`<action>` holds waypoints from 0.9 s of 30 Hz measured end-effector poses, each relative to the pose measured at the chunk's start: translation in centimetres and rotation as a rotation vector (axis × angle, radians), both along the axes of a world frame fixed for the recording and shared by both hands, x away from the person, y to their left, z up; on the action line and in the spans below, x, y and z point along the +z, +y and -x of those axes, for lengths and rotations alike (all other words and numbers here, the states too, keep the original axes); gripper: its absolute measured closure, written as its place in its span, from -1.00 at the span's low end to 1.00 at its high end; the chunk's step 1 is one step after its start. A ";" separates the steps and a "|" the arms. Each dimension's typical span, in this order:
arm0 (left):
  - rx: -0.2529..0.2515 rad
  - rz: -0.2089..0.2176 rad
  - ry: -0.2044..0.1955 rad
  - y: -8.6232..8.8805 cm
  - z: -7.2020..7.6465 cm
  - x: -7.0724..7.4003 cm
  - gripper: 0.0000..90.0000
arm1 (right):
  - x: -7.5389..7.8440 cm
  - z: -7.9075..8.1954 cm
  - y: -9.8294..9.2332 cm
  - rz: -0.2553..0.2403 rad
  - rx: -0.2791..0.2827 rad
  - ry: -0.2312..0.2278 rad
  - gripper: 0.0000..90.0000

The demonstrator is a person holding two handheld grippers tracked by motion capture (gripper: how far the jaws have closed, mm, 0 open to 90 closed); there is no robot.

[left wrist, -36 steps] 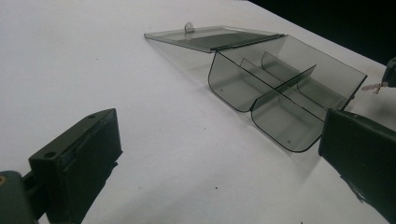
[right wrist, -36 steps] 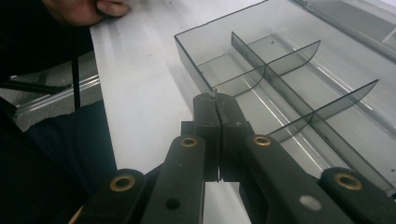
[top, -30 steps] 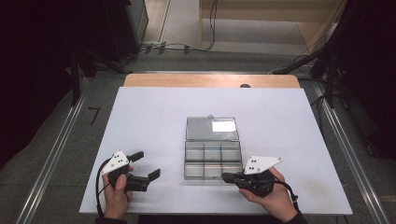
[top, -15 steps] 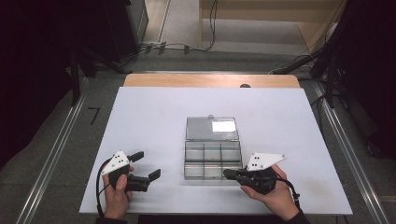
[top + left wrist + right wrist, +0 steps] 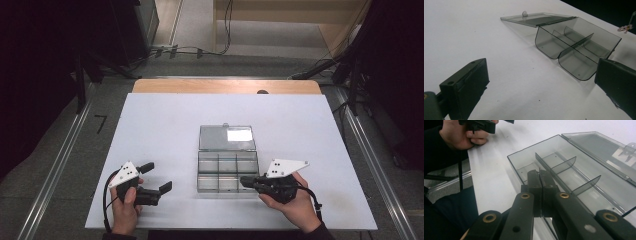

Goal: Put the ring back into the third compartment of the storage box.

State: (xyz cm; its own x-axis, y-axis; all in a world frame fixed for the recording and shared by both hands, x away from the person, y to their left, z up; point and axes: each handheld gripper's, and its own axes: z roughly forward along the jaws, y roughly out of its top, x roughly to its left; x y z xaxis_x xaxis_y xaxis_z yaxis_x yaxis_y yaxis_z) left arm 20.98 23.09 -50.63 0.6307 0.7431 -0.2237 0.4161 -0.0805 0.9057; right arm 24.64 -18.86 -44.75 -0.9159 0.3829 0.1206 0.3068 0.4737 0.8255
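A smoky clear compartment box (image 5: 228, 190) lies mid-table with its lid (image 5: 226, 137) folded flat behind it; its cells look empty. My right gripper (image 5: 243, 180) points left at the box's front right corner. Its jaws are pressed together over the corner cell in the right gripper view (image 5: 539, 173). In the left gripper view a tiny pink trinket (image 5: 625, 28) on a thin wire hangs in the air where those tips are. My left gripper (image 5: 156, 176) rests on the table left of the box (image 5: 574, 50), with its jaws wide apart and nothing between them (image 5: 541, 75).
The white table top (image 5: 165, 130) is bare around the box. Its front edge runs just under both hands. A wooden strip (image 5: 225, 86) borders the far edge. In the right gripper view the other hand (image 5: 461, 135) shows beyond the box (image 5: 524, 157).
The right gripper has edged slightly toward the box's front corner. The left gripper and the box have stayed where they were.
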 end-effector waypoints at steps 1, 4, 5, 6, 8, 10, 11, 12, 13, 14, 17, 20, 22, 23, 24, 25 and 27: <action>0.000 0.000 0.000 0.0 0.0 0.0 -1.00 | 0.0 -0.1 0.0 -0.003 -0.001 0.000 0.93; 0.000 -0.001 -0.001 0.0 0.0 0.0 -1.00 | 0.2 -0.2 -0.1 -0.006 -0.004 0.001 0.93; 0.000 0.000 0.000 0.0 0.0 0.0 -1.00 | 0.2 -0.3 -0.1 -0.005 -0.007 -0.001 0.93; 0.000 0.001 0.000 0.0 0.0 0.0 -1.00 | 0.2 -0.3 -0.1 -0.008 -0.007 -0.002 0.93; 0.002 0.002 -0.002 0.0 0.0 0.0 -1.00 | 0.2 -0.4 0.0 -0.006 -0.006 0.004 0.93; 0.003 0.003 -0.002 0.0 0.0 0.0 -1.00 | 0.2 -0.5 0.2 -0.006 -0.004 -0.001 0.93; 0.003 0.003 -0.001 0.0 0.0 0.0 -1.00 | 0.2 -0.5 0.2 -0.005 -0.004 0.003 0.93; 0.004 0.004 -0.002 0.0 0.0 0.0 -1.00 | 0.2 -0.6 0.3 -0.001 -0.006 0.003 0.93; 0.005 0.005 -0.001 0.0 0.0 0.0 -1.00 | 0.2 -0.7 0.4 -0.002 -0.002 -0.002 0.93; 0.006 0.006 -0.002 0.0 0.0 0.0 -1.00 | 0.2 -0.7 0.4 -0.003 -0.002 0.002 0.93; 0.006 0.005 -0.002 0.0 0.0 0.0 -1.00 | 0.4 -1.0 0.6 -0.005 -0.003 0.001 0.93; 0.006 0.004 -0.002 0.0 0.0 0.0 -1.00 | 0.6 -1.5 0.6 -0.006 -0.004 0.000 0.93; 0.007 0.005 -0.002 0.0 0.0 0.0 -1.00 | 0.7 -1.8 0.7 -0.014 -0.005 0.003 0.93; 0.007 0.005 -0.002 0.0 0.0 0.0 -1.00 | 0.7 -1.9 0.7 -0.014 -0.006 0.003 0.93; 0.007 0.004 -0.002 0.0 0.1 0.0 -1.00 | 0.7 -2.0 0.7 -0.010 -0.006 0.005 0.93; 0.008 0.004 -0.003 0.0 0.1 0.0 -1.00 | 0.7 -2.1 0.8 -0.008 -0.006 0.003 0.93; 0.008 0.005 -0.002 0.0 0.1 0.0 -1.00 | 0.8 -2.4 0.8 -0.007 -0.012 0.006 0.93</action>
